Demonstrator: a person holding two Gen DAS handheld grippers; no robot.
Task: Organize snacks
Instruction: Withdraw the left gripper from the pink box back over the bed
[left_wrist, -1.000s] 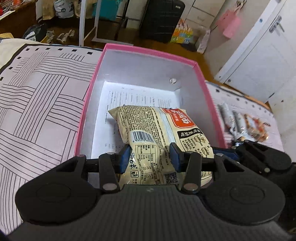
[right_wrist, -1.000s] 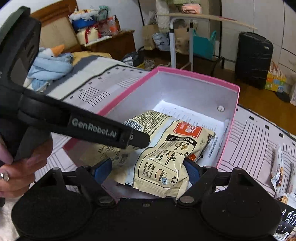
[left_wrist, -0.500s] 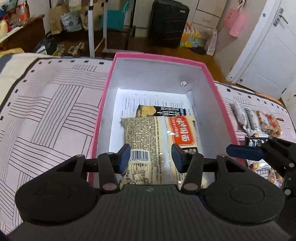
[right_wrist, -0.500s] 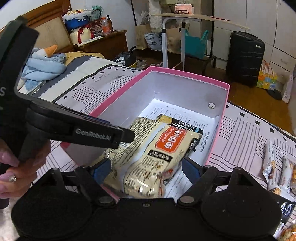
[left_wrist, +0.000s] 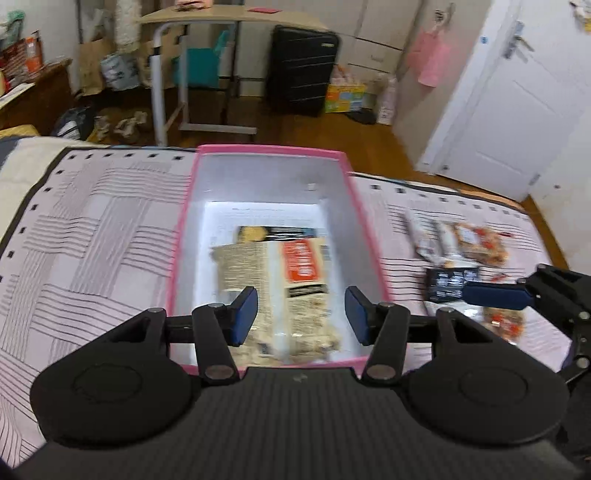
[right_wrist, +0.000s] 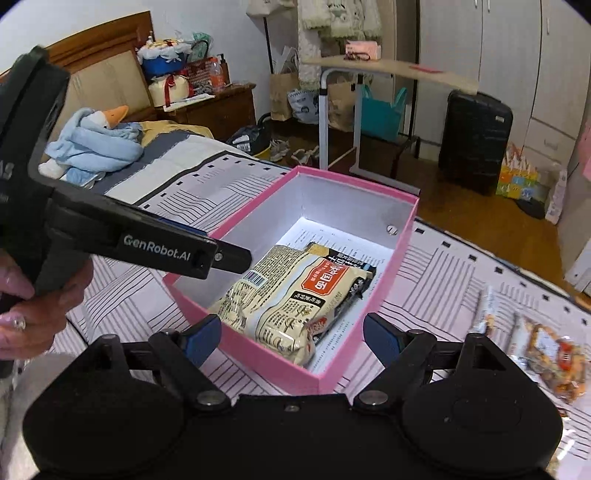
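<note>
Bedspread (right_wrist: 461, 280), pink box (right_wrist: 258, 354), probably noodle packet (right_wrist: 291, 295)

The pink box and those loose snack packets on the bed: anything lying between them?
Only bare striped bedspread separates the pink box from the snack packets, seen in the right wrist view.

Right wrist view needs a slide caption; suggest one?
Cream noodle packet lies in the pink box, right gripper opening above it, empty.

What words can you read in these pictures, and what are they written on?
"GenRobot.AI": white letters on the side of the left gripper.
Cream snack packet in the pink box: Chinese characters on a red label, small print and a barcode; too small to read.
Printed sheet lining the box: too small.
</note>
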